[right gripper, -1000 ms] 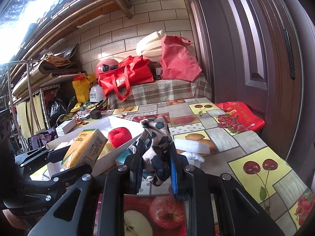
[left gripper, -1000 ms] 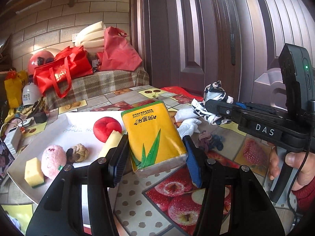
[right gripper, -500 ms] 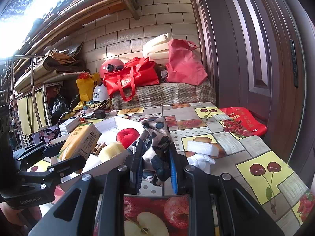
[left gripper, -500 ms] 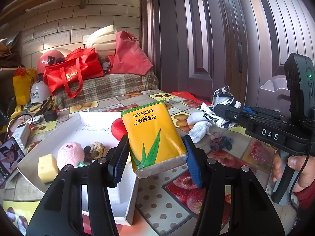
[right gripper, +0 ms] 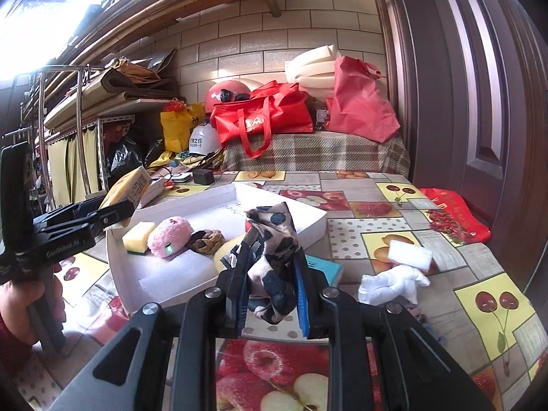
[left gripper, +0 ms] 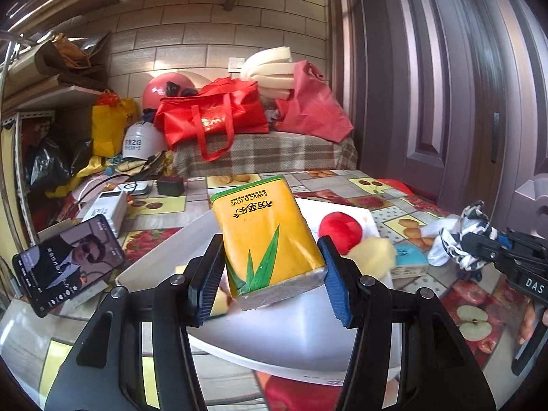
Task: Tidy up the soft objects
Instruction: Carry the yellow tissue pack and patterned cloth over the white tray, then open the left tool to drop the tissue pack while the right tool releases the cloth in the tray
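My left gripper (left gripper: 270, 282) is shut on a yellow tissue pack (left gripper: 267, 239) and holds it over the white tray (left gripper: 301, 335). The pack also shows in the right wrist view (right gripper: 132, 185), at the tray's left edge. My right gripper (right gripper: 270, 294) is shut on a black-and-white patterned cloth (right gripper: 270, 239), held above the table at the tray's (right gripper: 178, 284) near right corner. In the tray lie a yellow sponge (right gripper: 137, 238), a pink plush (right gripper: 169, 236), a brown knot (right gripper: 207, 241), a yellow foam piece (left gripper: 371, 255) and a red plush (left gripper: 339, 231).
On the fruit-print tablecloth (right gripper: 479, 294) lie a white cloth (right gripper: 394, 282), a white foam block (right gripper: 409, 255), a teal packet (right gripper: 325, 269) and a red packet (right gripper: 455, 212). A phone (left gripper: 68, 263) and a white charger (left gripper: 104, 209) stand left of the tray. Bags and helmets fill the back.
My left gripper has moved left with the tissue pack, from beside the tray to over it. My right gripper has come closer to the tray with the cloth.
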Tool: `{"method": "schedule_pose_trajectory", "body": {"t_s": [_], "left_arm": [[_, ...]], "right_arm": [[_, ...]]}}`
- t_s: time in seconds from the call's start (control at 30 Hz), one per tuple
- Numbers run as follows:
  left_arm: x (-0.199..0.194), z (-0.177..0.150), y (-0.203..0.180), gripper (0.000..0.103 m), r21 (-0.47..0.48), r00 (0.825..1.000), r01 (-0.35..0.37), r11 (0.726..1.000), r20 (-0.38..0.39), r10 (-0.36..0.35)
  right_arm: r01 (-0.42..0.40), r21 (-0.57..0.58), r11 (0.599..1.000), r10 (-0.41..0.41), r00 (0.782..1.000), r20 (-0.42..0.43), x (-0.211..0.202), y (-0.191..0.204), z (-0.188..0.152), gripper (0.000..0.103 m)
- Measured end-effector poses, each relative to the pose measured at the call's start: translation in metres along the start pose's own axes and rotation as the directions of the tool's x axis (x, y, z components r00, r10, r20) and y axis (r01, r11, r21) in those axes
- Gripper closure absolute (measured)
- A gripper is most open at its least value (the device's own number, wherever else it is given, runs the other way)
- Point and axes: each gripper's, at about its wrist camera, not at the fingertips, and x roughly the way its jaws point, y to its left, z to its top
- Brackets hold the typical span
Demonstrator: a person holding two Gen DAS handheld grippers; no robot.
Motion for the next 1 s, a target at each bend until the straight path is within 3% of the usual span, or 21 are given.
{"method": "schedule_pose_trajectory", "body": {"t_s": [0.17,0.43,0.63,0.8,0.83,0.9,0.93,0.97,1.0], "left_arm": [[0.011,0.002,0.026,0.049,-0.059,0.999,-0.041,0.997,-0.010,0.041],[0.034,0.008,0.019,0.048,0.014,0.999,-0.045,0.999,-0.009,0.046],[0.057,0.014,0.035,0.048,-0.048,0.998,-0.039,0.998,-0.057,0.037],[0.068,0.017,0.029,0.048,-0.012,0.996,-0.034,0.999,-0.083,0.033],[0.070,0.017,0.028,0.045,-0.006,0.996,-0.032,0.999,-0.088,0.031],[0.068,0.017,0.028,0.033,-0.009,0.996,-0.040,0.999,-0.082,0.039],[0.067,0.017,0.030,0.018,-0.018,0.996,-0.057,0.998,-0.071,0.055],[0.065,0.017,0.033,0.006,-0.037,0.996,-0.072,0.997,-0.061,0.070],[0.064,0.017,0.037,0.002,-0.057,0.996,-0.075,0.996,-0.057,0.071]], "right_arm": [[-0.059,-0.015,0.998,0.058,0.998,-0.026,0.016,0.022,0.003,0.081],[-0.092,-0.022,0.996,0.091,0.995,-0.046,0.058,0.050,0.014,0.080],[-0.062,-0.003,0.998,0.061,0.995,-0.079,0.098,0.055,0.026,0.078],[-0.037,0.000,0.999,0.037,0.995,-0.098,0.114,0.060,0.030,0.077],[-0.034,-0.002,0.999,0.034,0.994,-0.107,0.116,0.061,0.030,0.068],[-0.026,-0.010,1.000,0.024,0.992,-0.123,0.118,0.063,0.029,0.041],[-0.021,-0.010,1.000,0.020,0.993,-0.119,0.117,0.063,0.029,0.020],[-0.017,-0.002,1.000,0.016,0.994,-0.109,0.114,0.061,0.029,0.015],[-0.021,0.005,1.000,0.022,0.995,-0.100,0.113,0.060,0.029,0.015]]}}
